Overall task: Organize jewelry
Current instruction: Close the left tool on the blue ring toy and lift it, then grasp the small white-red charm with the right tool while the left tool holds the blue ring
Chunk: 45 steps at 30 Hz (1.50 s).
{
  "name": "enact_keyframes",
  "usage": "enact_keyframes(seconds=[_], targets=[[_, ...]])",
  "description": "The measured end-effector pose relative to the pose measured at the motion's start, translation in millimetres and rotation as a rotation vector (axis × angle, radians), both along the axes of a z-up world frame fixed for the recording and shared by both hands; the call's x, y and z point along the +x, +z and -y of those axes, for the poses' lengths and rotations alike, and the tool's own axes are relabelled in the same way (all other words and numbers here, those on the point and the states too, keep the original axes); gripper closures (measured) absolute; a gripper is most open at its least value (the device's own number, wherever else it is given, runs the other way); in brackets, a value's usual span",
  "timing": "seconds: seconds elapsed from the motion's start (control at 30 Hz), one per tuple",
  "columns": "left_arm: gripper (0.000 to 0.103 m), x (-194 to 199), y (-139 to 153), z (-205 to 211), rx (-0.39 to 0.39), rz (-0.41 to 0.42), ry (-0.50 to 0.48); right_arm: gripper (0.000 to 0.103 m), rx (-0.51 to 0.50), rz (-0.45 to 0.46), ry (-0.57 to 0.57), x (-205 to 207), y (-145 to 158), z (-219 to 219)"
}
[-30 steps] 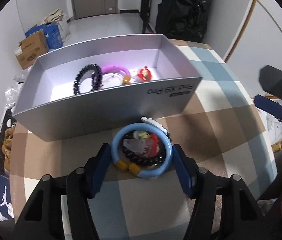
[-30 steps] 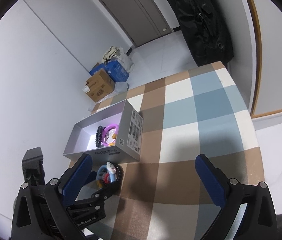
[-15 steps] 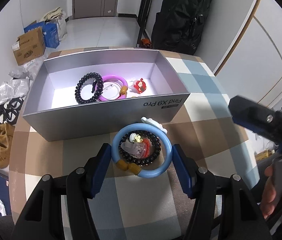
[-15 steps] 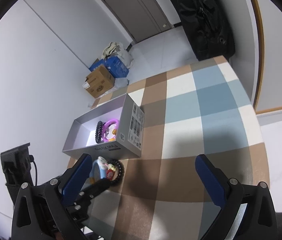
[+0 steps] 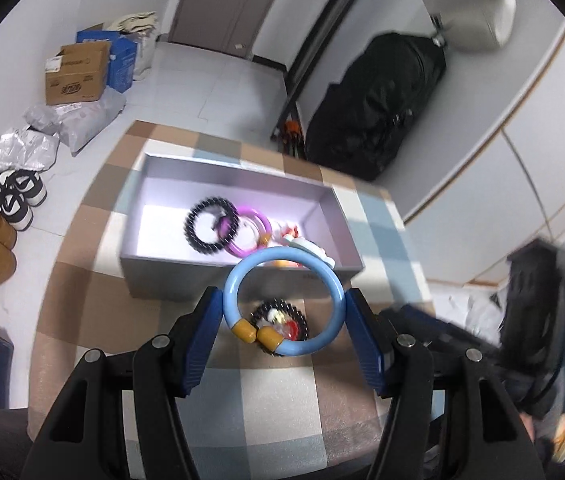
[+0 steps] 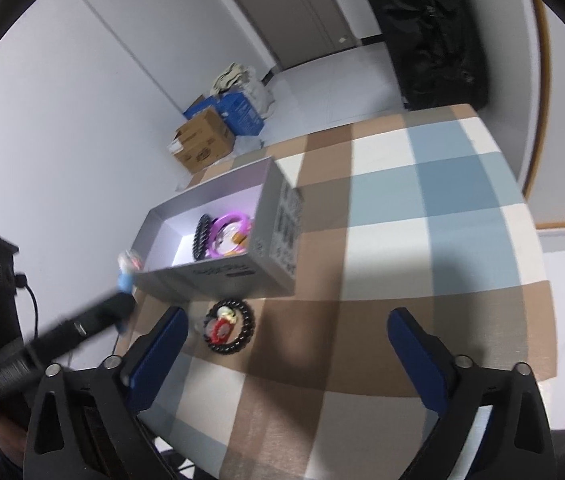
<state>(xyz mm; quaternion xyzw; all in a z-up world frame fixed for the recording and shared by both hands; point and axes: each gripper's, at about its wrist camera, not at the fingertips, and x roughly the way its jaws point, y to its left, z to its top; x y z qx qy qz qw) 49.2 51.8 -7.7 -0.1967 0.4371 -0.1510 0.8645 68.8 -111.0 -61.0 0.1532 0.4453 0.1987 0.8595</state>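
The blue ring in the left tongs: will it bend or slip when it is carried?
The blue ring keeps its round shape between the pads, so it is probably stiff. It looks smooth and glossy, and only its two sides are pinched, so it may slip or swing.

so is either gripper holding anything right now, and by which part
The left gripper pinches the blue bangle across its outer rim, one finger each side. The right gripper is open and empty.
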Motion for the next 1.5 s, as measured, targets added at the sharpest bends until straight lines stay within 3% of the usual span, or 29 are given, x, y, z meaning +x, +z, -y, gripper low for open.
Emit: enact_keyframes(seconds=[0.1,0.2,0.4,0.7,0.97,1.17,1.5], targets=[[0.046,5.2,-4.9,-9.2,-0.051,-0.031,0.019,0.018,-0.017,0.004,0.049,-0.1,-1.1,-14.2],[0.046,7.5,-5.3,-15.7,-0.042,-0.027,0.042,0.034,-0.044,0.015,0.108,0.9,-0.3,-30.3],[0.046,4.8,-11.7,-28.9,-0.049,-0.067,0.08,0.037,-0.069,0.021,0.21,-2.4,-5.3,-61.0],[0.046,4.2,-14.7,-34.8,-0.02,-0.081,0.072,0.047,-0.167,0.034,0.259,3.2,-17.2,-91.8],[0.046,2.1,-12.0,-39.3,-0.024,-0.075,0.076,0.073,-0.288,0.046,0.281,3.8,-26.9,-110.9],[0.046,3.9,-12.2,-38.5,-0.027,-0.077,0.071,0.076,-0.279,0.06,0.256,1.6,-25.1,-105.8],[0.046,5.0,-13.0,-34.2,-0.015,-0.069,0.059,0.076,-0.171,0.078,0.208,3.6,-7.3,-89.5]])
